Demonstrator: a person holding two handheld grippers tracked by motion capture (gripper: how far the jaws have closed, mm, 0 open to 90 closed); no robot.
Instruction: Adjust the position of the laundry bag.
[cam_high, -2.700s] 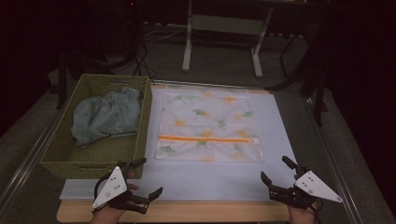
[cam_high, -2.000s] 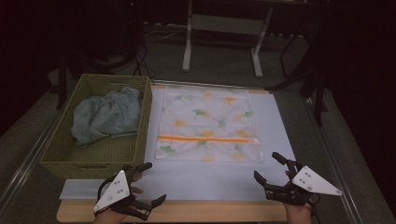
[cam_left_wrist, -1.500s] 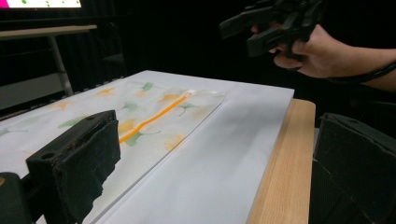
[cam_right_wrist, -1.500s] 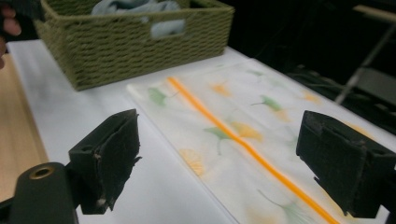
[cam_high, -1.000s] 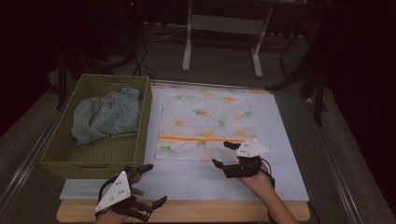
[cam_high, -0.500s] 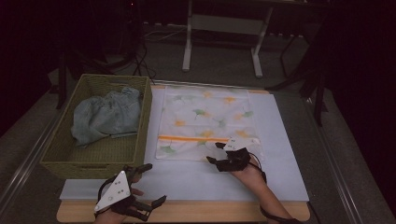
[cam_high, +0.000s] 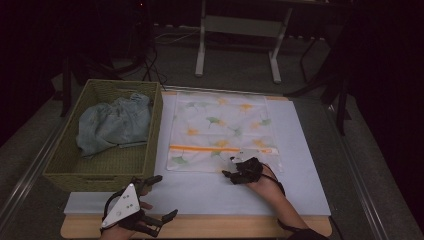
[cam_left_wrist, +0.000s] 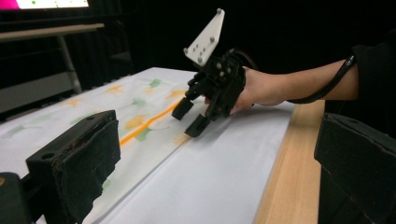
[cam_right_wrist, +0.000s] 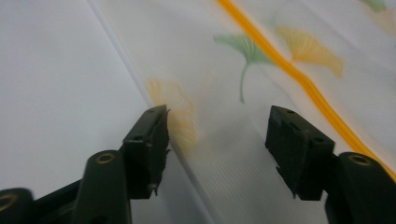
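A white mesh bag (cam_high: 220, 130) printed with green and orange leaves lies flat on the white mat, an orange zipper (cam_high: 220, 148) running across its near part. My right gripper (cam_high: 231, 167) hovers low over the bag's near edge, tilted down. In the right gripper view its jaws (cam_right_wrist: 217, 135) straddle that edge and the cloth (cam_right_wrist: 224, 60) without pressing it; they have just been closing and stand apart. The left gripper view shows it (cam_left_wrist: 189, 116) just above the cloth. My left gripper (cam_high: 164, 196) rests open at the table's front left, with nothing between its jaws (cam_left_wrist: 219, 158).
A woven green basket (cam_high: 60, 165) stands at the left of the mat with a crumpled pale blue garment (cam_high: 112, 125) inside. A wooden strip (cam_high: 210, 227) runs along the table's front edge. Dark floor and a metal stand (cam_high: 237, 25) lie beyond the table.
My right gripper has come from the front right corner leftward and forward to the bag's near edge, sinking toward it, with jaws narrower. The left gripper has stayed put.
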